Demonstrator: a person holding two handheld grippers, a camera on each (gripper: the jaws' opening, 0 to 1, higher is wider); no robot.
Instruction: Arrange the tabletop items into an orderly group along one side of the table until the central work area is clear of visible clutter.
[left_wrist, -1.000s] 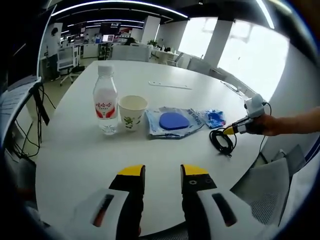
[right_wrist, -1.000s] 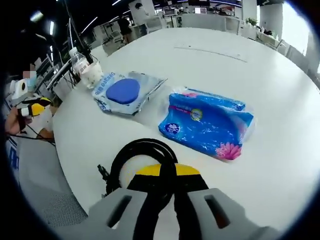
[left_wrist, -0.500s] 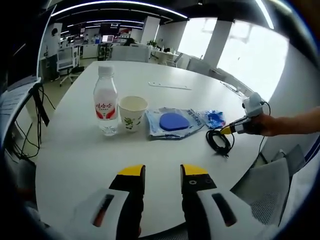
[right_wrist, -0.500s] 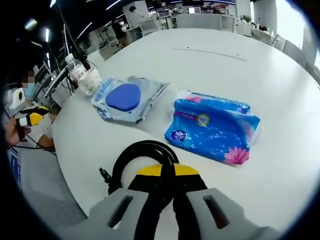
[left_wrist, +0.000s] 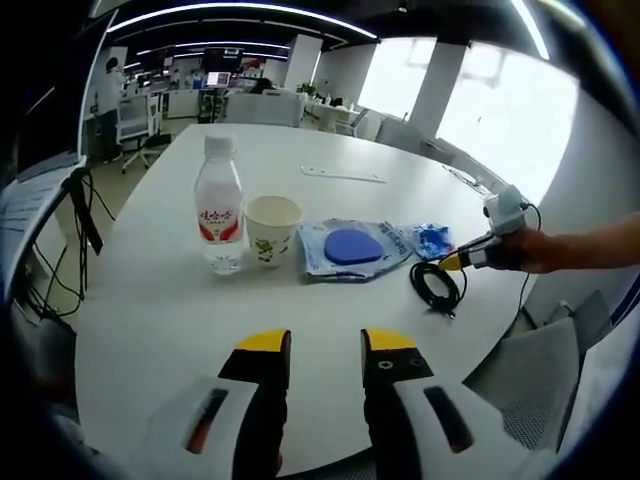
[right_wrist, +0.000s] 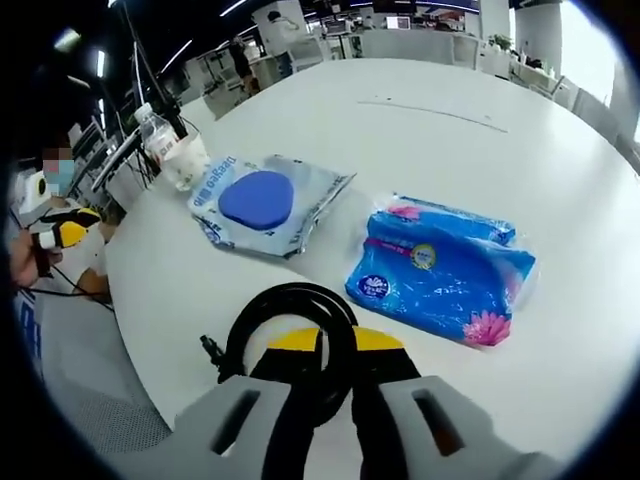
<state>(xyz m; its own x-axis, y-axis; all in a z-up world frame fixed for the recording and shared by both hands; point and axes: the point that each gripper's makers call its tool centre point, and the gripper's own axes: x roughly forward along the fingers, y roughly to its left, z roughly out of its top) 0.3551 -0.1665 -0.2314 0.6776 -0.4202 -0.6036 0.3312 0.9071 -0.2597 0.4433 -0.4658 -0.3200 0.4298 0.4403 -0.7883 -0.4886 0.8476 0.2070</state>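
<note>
Left gripper view: left gripper (left_wrist: 325, 345) hovers empty, jaws parted, facing the row of bottle (left_wrist: 219, 206), paper cup (left_wrist: 272, 229), blue pad packet (left_wrist: 350, 249).
Right gripper view: right gripper (right_wrist: 335, 342) pinches the coiled black cable (right_wrist: 288, 330), likely to shift it beside the tissue pack (right_wrist: 443, 282).
Surface: white round table (right_wrist: 480, 150); open-plan office behind.

The right hand-held gripper (right_wrist: 333, 345), its jaws closed on the coiled black cable (right_wrist: 288, 330), is dragging that coil across the worktop (right_wrist: 520, 150) toward the row of items; in the left gripper view the cable (left_wrist: 437, 283) is now lying a little nearer the blue tissue pack (left_wrist: 431, 239) than a second ago.
</note>
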